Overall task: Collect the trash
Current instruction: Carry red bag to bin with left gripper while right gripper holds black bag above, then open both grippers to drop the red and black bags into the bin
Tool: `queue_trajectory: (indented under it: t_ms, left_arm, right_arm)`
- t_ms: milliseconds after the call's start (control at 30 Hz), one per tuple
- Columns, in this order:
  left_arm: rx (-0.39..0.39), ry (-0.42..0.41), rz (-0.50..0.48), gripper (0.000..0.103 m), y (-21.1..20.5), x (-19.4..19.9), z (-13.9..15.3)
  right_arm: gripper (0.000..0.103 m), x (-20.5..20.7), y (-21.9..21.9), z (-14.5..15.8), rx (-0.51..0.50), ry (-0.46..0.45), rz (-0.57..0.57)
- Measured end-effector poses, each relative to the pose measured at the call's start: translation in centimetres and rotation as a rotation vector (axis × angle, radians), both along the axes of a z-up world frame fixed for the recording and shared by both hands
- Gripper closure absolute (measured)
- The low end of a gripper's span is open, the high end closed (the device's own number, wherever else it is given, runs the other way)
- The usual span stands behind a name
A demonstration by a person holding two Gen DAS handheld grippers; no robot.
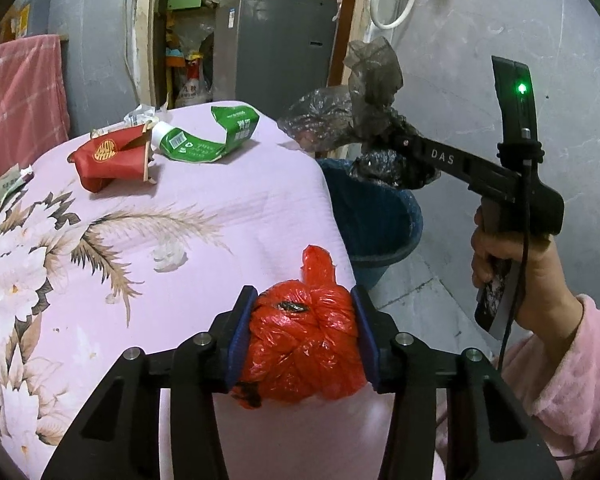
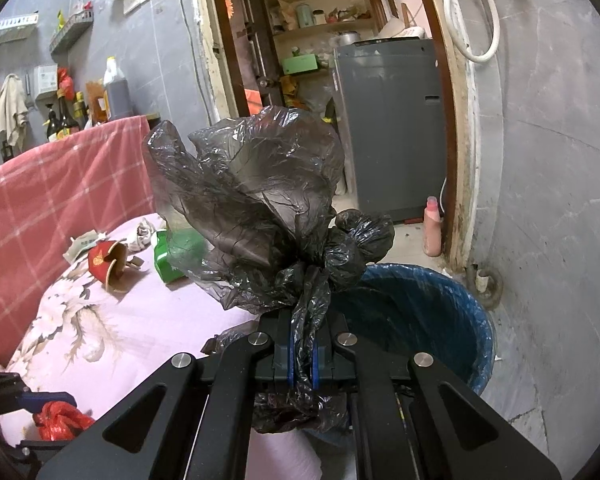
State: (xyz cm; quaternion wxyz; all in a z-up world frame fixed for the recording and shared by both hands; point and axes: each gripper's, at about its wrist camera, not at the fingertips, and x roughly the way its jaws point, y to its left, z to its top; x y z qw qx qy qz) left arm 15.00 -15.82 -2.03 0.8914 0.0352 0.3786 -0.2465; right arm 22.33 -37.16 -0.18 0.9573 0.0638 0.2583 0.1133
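On the floral cloth (image 1: 140, 240), left gripper (image 1: 304, 340) clamps red bag (image 1: 300, 344); right gripper (image 2: 302, 360) pinches black bag (image 2: 252, 200).

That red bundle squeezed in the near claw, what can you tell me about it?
The red bundle is a thin, crinkly plastic bag knotted into a tight ball, with a twisted tail sticking up. Dark smudges mark its top and lower edge. The left claw is shut on it, blue pads pressing both sides, over the pink floral cloth at the table's edge.
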Motion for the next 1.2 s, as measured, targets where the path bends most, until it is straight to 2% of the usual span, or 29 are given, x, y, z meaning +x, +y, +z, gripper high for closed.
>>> queue_trajectory:
  t_ms: [200,367,567,767,933,1200]
  left_arm:
    - [-0.010,-0.005,0.009,0.064,-0.4,0.6,0.2]
    - [-0.084,-0.019,0.067,0.064,-0.1,2.2,0.9]
    - [-0.155,-0.113,0.131,0.064,-1.4,5.4,2.3]
    - [-0.224,-0.168,0.157,0.063,-4.1,9.0,3.0]
    - [-0.230,-0.190,0.158,0.063,-6.7,11.9,2.9]
    - [-0.181,-0.158,0.132,0.063,-11.0,15.5,1.3]
  right_arm:
    - [0.099,-0.2,-0.4,-0.2,0.015,0.003,-0.015]
    - [0.099,-0.3,-0.7,-0.3,0.024,0.001,-0.033]
    - [0.099,-0.4,-1.7,-0.4,0.030,-0.007,-0.076]
    - [0.099,-0.1,-3.0,-0.6,0.007,-0.021,-0.129]
    - [0.099,0.8,-4.9,-1.1,0.014,-0.014,-0.185]
    - [0.098,2.6,-8.1,-2.5,0.062,0.041,-0.238]
